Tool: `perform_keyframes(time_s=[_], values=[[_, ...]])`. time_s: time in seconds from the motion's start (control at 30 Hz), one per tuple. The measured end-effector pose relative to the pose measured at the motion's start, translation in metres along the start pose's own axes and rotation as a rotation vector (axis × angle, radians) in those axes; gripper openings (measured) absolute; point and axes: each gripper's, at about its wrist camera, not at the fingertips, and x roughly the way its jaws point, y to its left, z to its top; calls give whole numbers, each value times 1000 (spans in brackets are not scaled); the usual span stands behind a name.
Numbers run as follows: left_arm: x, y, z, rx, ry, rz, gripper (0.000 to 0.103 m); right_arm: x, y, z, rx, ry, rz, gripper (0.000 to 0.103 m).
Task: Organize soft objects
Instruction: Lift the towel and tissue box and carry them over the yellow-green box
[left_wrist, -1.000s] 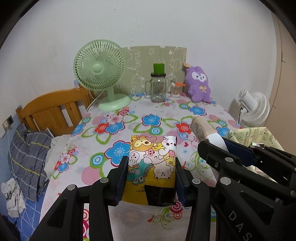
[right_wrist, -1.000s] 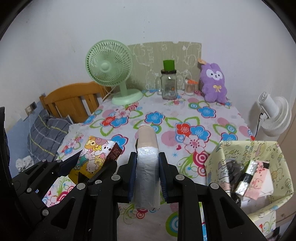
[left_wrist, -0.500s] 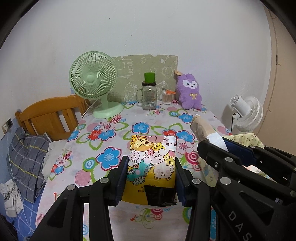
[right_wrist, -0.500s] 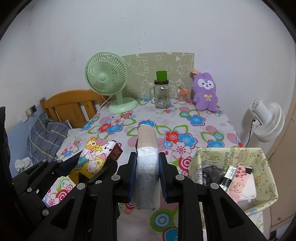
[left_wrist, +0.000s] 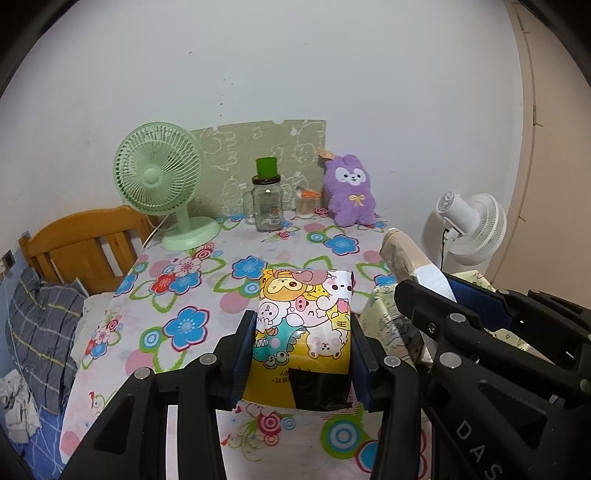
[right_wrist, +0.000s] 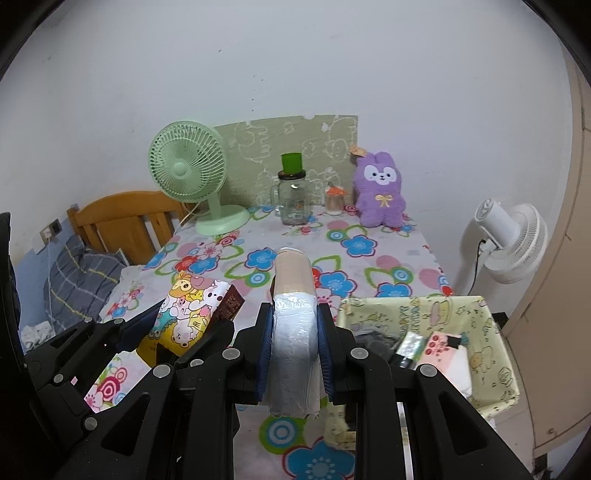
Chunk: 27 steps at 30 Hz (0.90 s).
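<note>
My left gripper (left_wrist: 303, 328) is shut on a yellow cartoon-print soft pack (left_wrist: 304, 317) and holds it above the floral tablecloth; the pack also shows in the right wrist view (right_wrist: 188, 310). My right gripper (right_wrist: 294, 321) is shut on a soft roll wrapped in clear plastic with a beige end (right_wrist: 293, 295), also seen in the left wrist view (left_wrist: 410, 258). A pale yellow fabric basket (right_wrist: 491, 325) with several items inside stands at the table's right edge, just right of the right gripper. A purple plush bunny (right_wrist: 380, 195) sits at the back.
A green desk fan (right_wrist: 192, 173), a glass jar with a green cup on top (right_wrist: 293, 195) and a small jar (right_wrist: 334, 199) stand along the back wall. A white fan (right_wrist: 513, 236) stands off the table's right. A wooden headboard (right_wrist: 122, 218) and bedding lie left.
Both grippers have pulled back and risen with their loads still held. The basket now shows closer to the right gripper, and more of the wall is in view.
</note>
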Motion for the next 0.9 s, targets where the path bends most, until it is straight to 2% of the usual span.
perform_keyframes(time_s=[0.53,0.9], values=[[22,-52,7,54,23,-46,47,4,-55,-5,52,10,-54,26],[40,-85,9,91,39,-107,47,7,-89,-11,101,18,-104,26]])
